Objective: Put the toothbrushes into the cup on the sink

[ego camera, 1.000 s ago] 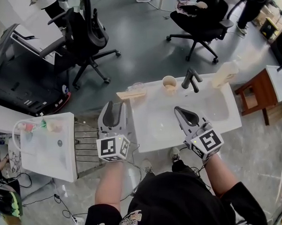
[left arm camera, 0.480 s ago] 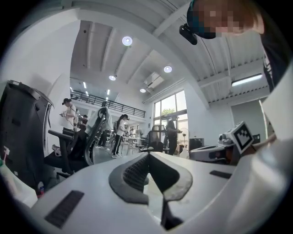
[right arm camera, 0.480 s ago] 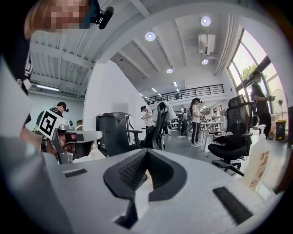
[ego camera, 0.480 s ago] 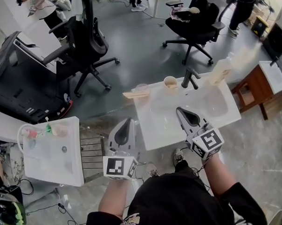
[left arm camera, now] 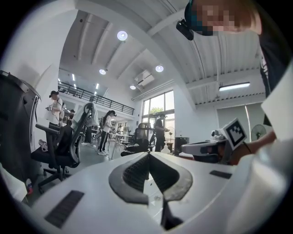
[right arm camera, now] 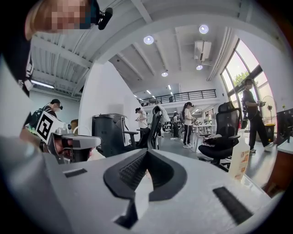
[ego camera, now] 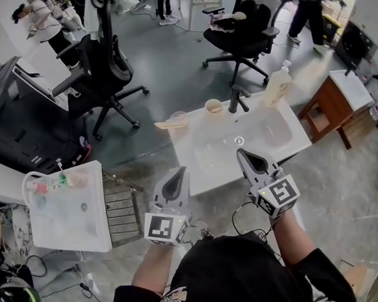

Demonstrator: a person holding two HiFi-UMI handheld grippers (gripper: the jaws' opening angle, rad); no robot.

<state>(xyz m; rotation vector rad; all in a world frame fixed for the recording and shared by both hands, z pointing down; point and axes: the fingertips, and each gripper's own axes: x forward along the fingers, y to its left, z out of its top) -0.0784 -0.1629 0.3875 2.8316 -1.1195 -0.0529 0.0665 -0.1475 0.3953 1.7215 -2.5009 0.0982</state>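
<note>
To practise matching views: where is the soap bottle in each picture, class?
Head view: soap bottle on the sink's far right corner.
Left gripper view: cannot be made out.
Right gripper view: bottle at right edge.
Shared landmark: the black office chair behind the sink.

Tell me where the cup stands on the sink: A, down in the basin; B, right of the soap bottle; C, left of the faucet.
C: the cup stands on the sink's back edge, left of the faucet, with the soap bottle on the faucet's other side.
</note>
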